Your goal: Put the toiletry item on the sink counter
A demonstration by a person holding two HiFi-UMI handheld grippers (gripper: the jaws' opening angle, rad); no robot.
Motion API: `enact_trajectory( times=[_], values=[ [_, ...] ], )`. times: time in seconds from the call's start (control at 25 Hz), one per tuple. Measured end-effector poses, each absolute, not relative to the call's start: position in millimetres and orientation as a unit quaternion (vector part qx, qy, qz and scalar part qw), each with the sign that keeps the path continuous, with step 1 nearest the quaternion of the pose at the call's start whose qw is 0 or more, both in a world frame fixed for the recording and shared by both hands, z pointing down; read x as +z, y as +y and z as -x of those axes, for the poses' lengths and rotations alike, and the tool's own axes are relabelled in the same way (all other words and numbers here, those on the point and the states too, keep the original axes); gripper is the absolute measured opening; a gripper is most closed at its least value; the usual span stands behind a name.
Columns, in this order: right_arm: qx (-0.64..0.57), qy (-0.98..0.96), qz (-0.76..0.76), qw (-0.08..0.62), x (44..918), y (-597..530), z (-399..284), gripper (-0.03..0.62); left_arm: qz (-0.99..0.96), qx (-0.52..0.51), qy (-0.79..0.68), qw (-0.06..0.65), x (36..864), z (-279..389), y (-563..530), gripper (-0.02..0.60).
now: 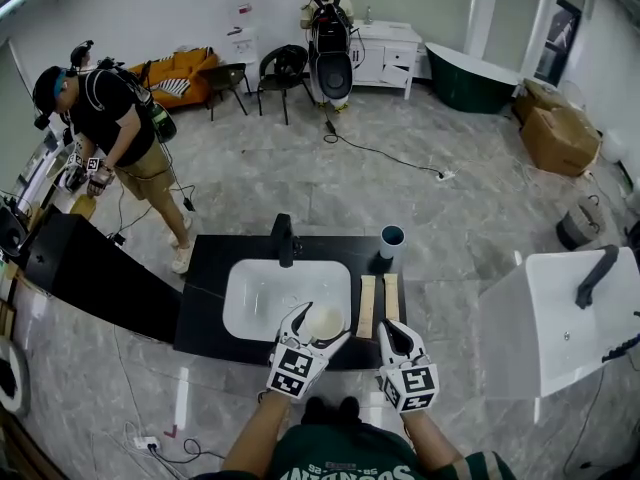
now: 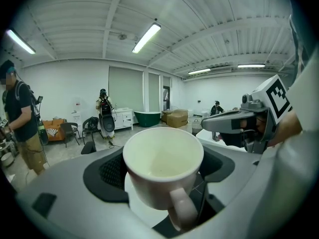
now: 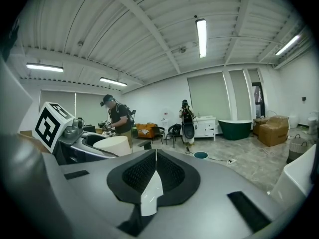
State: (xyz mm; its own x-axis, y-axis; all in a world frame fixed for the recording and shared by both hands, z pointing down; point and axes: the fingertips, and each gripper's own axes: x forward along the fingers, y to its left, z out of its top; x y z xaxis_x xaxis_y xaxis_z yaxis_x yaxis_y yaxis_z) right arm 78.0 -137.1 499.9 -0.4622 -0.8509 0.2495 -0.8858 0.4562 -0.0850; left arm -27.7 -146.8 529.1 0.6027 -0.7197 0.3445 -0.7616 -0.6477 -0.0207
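I've got the left gripper [image 1: 322, 330] clamped on the white mug [image 2: 162, 166], over the basin [image 1: 258, 303] at its 3 o'clock edge. Right gripper [image 1: 396, 331] has jaws together and is empty. Grasp looks done; set-down on the black desk [image 1: 208, 298] not yet.

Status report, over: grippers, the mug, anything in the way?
Left gripper shut on white mug; right gripper shut, empty. Mug over basin's front rim. Counter holds wooden strips, dark cup.
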Motion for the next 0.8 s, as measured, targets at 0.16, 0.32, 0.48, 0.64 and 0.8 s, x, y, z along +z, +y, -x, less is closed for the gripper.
enact_trajectory(
  times=[0.16, 0.32, 0.48, 0.64, 0.8],
  values=[
    [0.108, -0.852, -0.506, 0.082, 499.0, -132.2, -89.4, 0.042, -0.887, 0.161, -0.426, 0.07, 530.5, 21.8, -147.2, 0.426],
    [0.107, -0.858, -0.496, 0.078, 496.7, -129.3, -96.3, 0.042, -0.885, 0.164, -0.43, 0.067, 529.9, 11.9, -145.6, 0.426],
    [0.102, -0.861, -0.492, 0.075, 495.7, -133.0, -99.1, 0.043, -0.883, 0.166, -0.433, 0.066, 530.5, 6.4, -150.5, 0.426],
    [0.102, -0.86, -0.494, 0.076, 497.6, -141.9, -100.0, 0.043, -0.884, 0.167, -0.433, 0.062, 532.9, 3.4, -164.7, 0.426],
    [0.108, -0.86, -0.493, 0.078, 507.1, -158.9, -94.5, 0.043, -0.879, 0.171, -0.442, 0.064, 543.6, 9.7, -190.8, 0.426]
  ],
)
